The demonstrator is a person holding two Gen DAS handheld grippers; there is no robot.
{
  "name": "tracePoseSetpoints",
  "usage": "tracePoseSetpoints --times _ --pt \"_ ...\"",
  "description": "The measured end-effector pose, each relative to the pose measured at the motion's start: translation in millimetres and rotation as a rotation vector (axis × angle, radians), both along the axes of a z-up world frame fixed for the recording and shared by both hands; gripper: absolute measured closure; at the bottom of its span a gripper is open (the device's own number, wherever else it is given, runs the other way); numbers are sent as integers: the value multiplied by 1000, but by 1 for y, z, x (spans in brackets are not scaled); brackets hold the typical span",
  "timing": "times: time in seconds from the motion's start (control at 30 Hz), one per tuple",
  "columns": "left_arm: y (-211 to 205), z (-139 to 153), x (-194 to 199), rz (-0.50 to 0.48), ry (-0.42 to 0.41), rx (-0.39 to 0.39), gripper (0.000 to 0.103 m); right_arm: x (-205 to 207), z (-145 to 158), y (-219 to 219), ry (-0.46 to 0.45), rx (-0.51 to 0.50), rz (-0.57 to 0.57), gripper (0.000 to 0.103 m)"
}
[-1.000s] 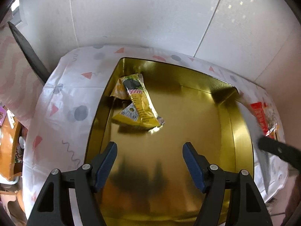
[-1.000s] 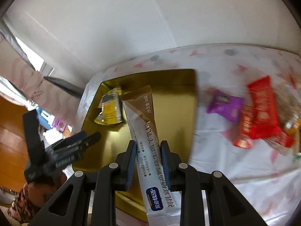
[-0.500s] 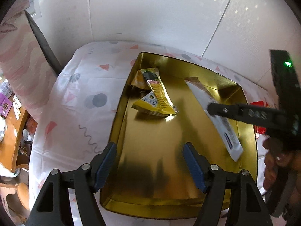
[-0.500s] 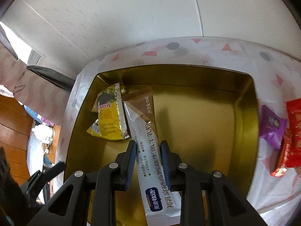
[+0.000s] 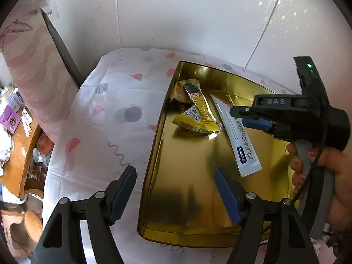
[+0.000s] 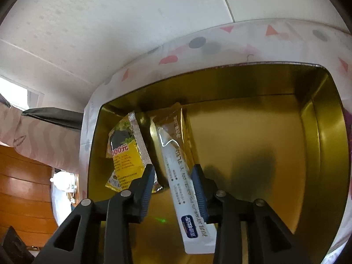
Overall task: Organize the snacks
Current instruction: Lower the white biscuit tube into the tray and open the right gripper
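A gold tray point(image 5: 187, 200) point(image 6: 319, 136) sits on a white patterned tablecloth. Yellow snack packets point(image 5: 198, 112) point(image 6: 125, 154) lie in its far left part. A long white and brown snack stick point(image 5: 237, 132) point(image 6: 182, 176) lies in the tray beside them. My right gripper point(image 6: 173, 184) point(image 5: 239, 118) is open low inside the tray, its jaws apart around the stick, which leans against the right jaw. My left gripper point(image 5: 176, 191) is open and empty, above the tray's near left edge.
The tablecloth point(image 5: 105, 118) covers the table left of the tray. A pink curtain point(image 5: 28, 55) and a white wall stand behind. A wooden shelf with small items point(image 5: 13, 136) is at the far left, below the table.
My right gripper has lowered into the tray and opened, letting go of the white stick beside the yellow packets. My left gripper has drawn back toward the tray's near left edge.
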State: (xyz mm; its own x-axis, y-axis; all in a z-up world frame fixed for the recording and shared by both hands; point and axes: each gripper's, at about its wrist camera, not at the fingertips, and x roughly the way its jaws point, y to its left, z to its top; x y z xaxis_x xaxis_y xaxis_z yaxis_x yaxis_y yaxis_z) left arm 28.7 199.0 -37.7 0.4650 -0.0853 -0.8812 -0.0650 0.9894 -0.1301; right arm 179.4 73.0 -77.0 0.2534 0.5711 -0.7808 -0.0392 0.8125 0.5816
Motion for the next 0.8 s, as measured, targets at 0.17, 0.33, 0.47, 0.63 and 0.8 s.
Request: tracePoseSetpoints --times 0.17,0.33,0.47,0.63,0.8 --pt "-10 1 1 -14 -4 -17 29 -11 16 -4 -63 -42 42 67" --pt "-30 1 4 -46 -5 -32 25 -27 39 -17 -140 -73 62 67" --pt "-49 -1 3 -76 -3 -35 25 -39 59 -31 -210 -103 74 67" --pt "-73 -1 1 -111 -4 -35 24 -56 77 -62 -291 -146 47 67" --pt "-96 0 -3 -142 -5 -39 22 -69 80 -102 -319 -183 -7 67"
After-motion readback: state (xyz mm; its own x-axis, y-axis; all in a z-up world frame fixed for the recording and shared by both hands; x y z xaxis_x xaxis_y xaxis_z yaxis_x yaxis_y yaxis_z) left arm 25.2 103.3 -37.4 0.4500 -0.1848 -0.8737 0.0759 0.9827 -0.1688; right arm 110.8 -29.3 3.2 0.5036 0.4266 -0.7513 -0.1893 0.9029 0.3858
